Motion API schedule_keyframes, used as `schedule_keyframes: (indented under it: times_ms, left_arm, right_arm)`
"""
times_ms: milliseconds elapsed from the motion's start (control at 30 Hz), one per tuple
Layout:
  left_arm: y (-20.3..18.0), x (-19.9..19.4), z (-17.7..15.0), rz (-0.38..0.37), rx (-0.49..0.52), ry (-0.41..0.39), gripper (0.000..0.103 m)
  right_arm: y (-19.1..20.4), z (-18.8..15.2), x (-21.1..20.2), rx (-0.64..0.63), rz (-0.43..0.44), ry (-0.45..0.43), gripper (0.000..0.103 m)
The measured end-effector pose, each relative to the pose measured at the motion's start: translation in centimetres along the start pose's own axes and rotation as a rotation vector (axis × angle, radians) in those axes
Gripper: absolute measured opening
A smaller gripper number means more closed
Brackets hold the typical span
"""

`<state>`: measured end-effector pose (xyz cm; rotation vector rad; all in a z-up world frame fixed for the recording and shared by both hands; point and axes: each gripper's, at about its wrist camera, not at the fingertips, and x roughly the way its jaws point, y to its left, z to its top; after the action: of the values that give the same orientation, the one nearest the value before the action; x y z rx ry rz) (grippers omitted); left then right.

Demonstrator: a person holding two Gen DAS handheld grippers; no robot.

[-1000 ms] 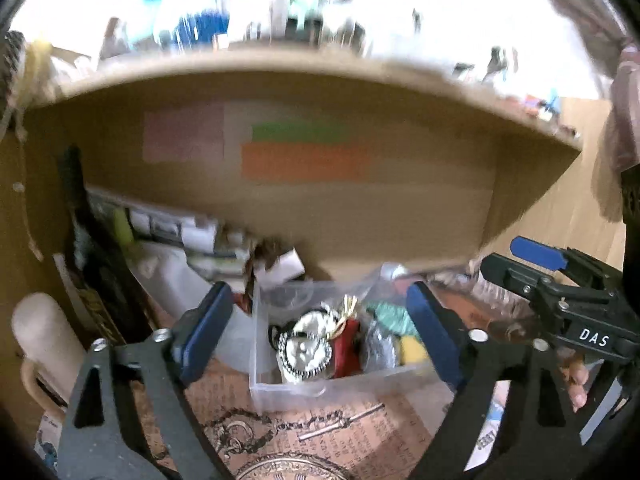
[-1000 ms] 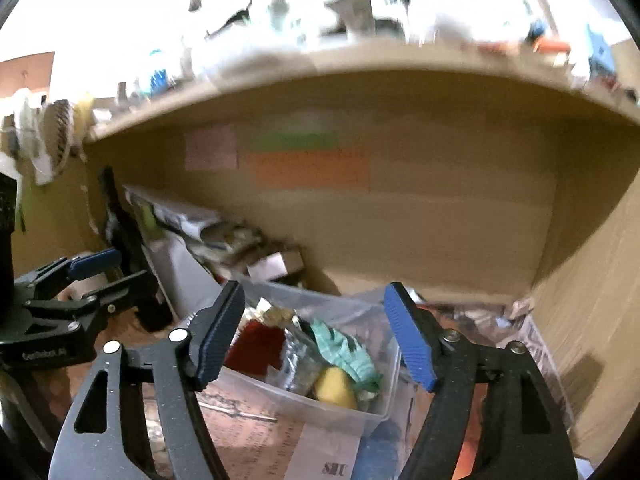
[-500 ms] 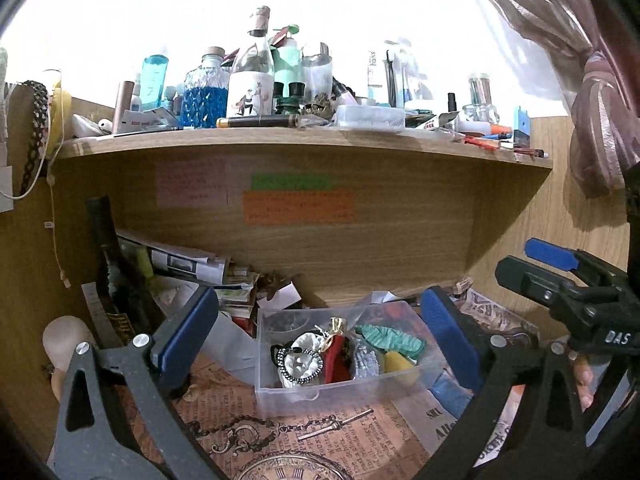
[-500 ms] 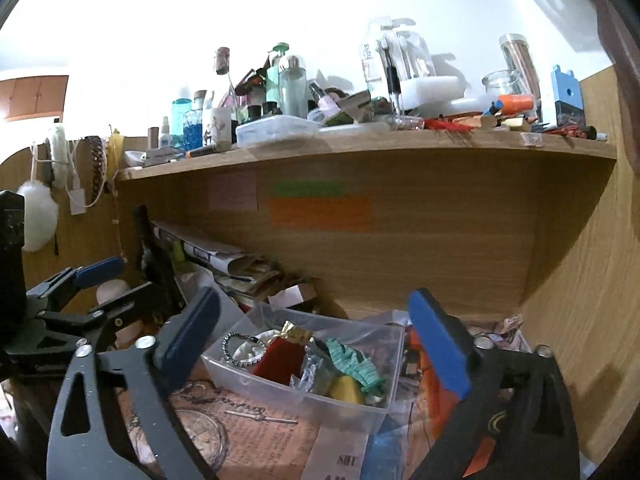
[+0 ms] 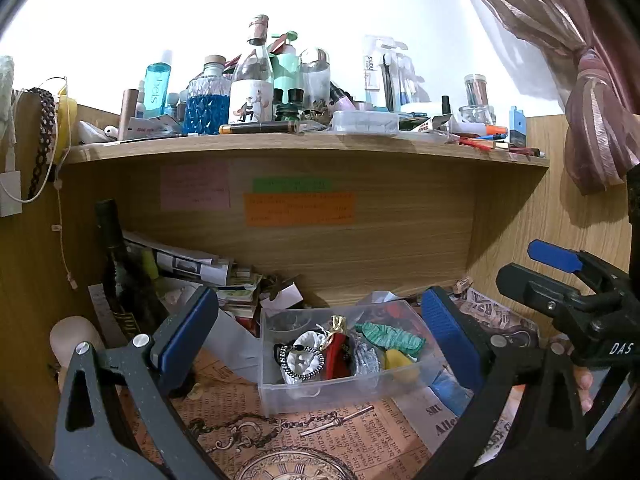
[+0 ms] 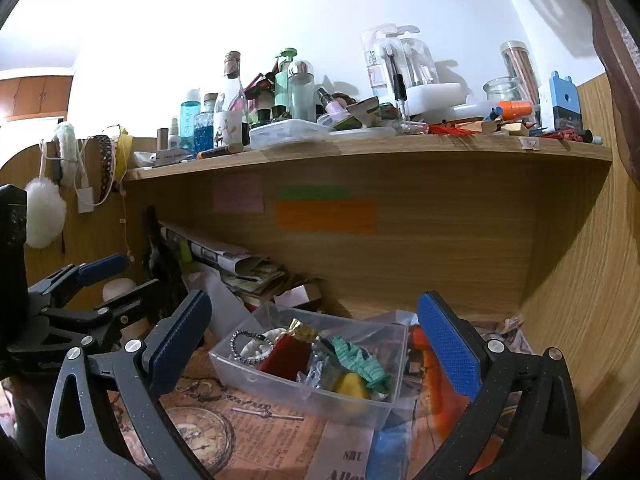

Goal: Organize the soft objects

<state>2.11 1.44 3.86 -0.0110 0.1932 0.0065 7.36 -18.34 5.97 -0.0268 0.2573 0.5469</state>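
Inspector: Where are the soft items?
Clerk: In the clear plastic bin (image 5: pixel 340 388) under the shelf (image 5: pixel 304 148): red pouch (image 5: pixel 336 356), green striped cloth (image 5: pixel 390 334), yellow piece (image 5: pixel 396 360).
Inspector: Jaws?
Clerk: Left gripper (image 5: pixel 320 332) wide open, empty; right gripper (image 6: pixel 316 340) still opening, holding nothing.

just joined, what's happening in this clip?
A person holds a two-finger gripper in each hand, both aimed at a clear plastic bin on the desk under a wooden shelf. The left gripper and right gripper are both open with nothing between their blue pads. The bin holds small soft items: a red pouch, a green striped cloth, a yellow piece and a white beaded bundle. Neither gripper touches the bin.
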Motion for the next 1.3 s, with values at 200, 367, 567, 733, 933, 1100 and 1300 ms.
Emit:
schedule_keyframes:
  times_ms: [200,367,567,733,933,1100,1300]
  left_arm:
    - [-0.05,-0.21,0.00,0.002,0.004,-0.007,0.103]
    - [-0.16,-0.30,0.01,0.003,0.009,-0.009,0.103]
    - [-0.28,-0.33,0.01,0.001,0.012,-0.008,0.103]
    - [-0.14,-0.16,-0.04,-0.010,0.010,-0.003,0.103]
    - [-0.27,0.01,-0.06,-0.014,0.013,-0.001,0.103]
    - [-0.32,0.07,-0.13,-0.022,0.012,-0.001,0.103]
    - [-0.45,0.06,-0.13,-0.019,0.012,0.000,0.103]
  right_arm:
    - [-0.07,-0.13,-0.02,0.011,0.007,0.003,0.103]
    - [-0.13,-0.27,0.01,0.017,0.004,0.007,0.103]
    - [-0.12,-0.37,0.05,0.021,0.003,0.009,0.103]
    - [-0.23,-0.38,0.04,0.021,0.005,0.009,0.103]
    - [-0.24,-0.37,0.04,0.023,0.004,0.008,0.103]
    - [-0.21,-0.38,0.04,0.022,0.003,0.008,0.103]
    - [-0.24,-0.41,0.06,0.024,0.003,0.009,0.103]
